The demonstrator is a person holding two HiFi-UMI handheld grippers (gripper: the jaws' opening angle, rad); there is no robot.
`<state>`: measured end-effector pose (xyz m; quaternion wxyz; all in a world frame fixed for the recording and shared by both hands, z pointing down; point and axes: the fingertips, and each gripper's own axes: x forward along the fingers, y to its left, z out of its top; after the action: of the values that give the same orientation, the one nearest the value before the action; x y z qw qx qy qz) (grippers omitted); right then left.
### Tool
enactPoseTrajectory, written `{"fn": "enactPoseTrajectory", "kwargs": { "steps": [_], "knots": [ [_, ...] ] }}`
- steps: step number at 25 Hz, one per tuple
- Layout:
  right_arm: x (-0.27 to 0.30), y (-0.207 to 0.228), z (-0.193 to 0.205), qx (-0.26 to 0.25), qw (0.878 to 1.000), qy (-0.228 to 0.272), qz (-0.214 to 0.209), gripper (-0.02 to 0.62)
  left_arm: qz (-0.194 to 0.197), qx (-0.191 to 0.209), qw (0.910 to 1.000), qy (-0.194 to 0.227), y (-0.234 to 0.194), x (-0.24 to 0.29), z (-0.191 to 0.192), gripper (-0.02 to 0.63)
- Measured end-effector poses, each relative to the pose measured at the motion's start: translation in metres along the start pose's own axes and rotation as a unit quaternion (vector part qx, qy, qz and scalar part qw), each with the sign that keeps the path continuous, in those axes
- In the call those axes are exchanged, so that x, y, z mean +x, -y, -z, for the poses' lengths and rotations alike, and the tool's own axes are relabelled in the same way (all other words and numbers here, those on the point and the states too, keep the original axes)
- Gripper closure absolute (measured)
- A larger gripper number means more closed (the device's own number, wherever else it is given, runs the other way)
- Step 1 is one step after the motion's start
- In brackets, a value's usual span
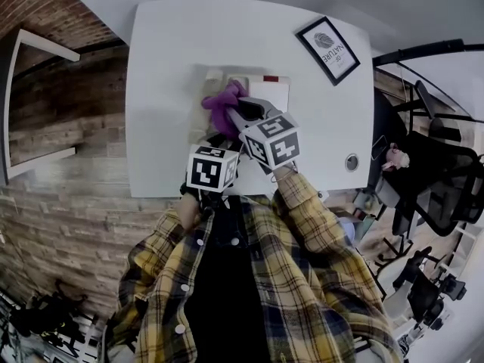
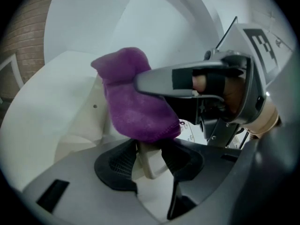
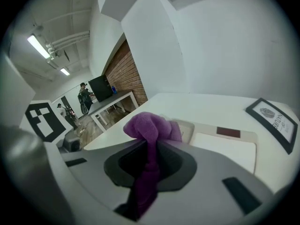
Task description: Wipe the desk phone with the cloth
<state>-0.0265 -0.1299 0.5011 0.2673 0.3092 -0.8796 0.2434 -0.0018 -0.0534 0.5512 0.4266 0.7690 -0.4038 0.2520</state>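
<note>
The cream desk phone [image 1: 261,97] lies on the white table [image 1: 166,89]. A purple cloth [image 1: 222,104] rests on its left part. My right gripper [image 3: 151,149] is shut on the cloth [image 3: 149,128], which bunches above the jaws over the phone [image 3: 225,146]. My left gripper [image 2: 149,156] comes in from the near side, just below the cloth [image 2: 133,102]. It is shut on a cream piece of the phone [image 2: 146,163], apparently the handset's near end. In the left gripper view the right gripper [image 2: 154,81] reaches in from the right, onto the cloth.
A black-framed picture [image 1: 327,49] lies at the table's far right, also seen as the framed picture [image 3: 274,121]. A round grommet [image 1: 352,162] sits near the right edge. Brick wall stands left of the table, black office chairs [image 1: 446,187] to the right.
</note>
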Motion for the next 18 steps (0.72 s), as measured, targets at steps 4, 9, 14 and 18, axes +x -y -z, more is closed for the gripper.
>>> {"fn": "enactPoseTrajectory", "kwargs": {
  "steps": [4, 9, 14, 18],
  "knots": [
    [0.006, -0.007, -0.001, -0.002, 1.000, -0.006, -0.010, 0.535, 0.002, 0.001, 1.0000, -0.001, 0.000, 0.000, 0.001, 0.445],
    [0.003, -0.012, 0.007, 0.018, 0.999, -0.017, -0.041, 0.536, 0.003, 0.003, 1.0000, 0.001, -0.001, -0.001, 0.000, 0.445],
    [-0.002, -0.017, 0.018, 0.022, 0.998, -0.027, -0.054, 0.536, 0.002, 0.004, 1.0000, 0.001, -0.001, -0.001, 0.001, 0.445],
    [-0.006, -0.020, 0.025, 0.022, 0.997, -0.033, -0.063, 0.537, 0.000, 0.007, 1.0000, 0.002, -0.001, -0.001, 0.001, 0.443]
  ]
}}
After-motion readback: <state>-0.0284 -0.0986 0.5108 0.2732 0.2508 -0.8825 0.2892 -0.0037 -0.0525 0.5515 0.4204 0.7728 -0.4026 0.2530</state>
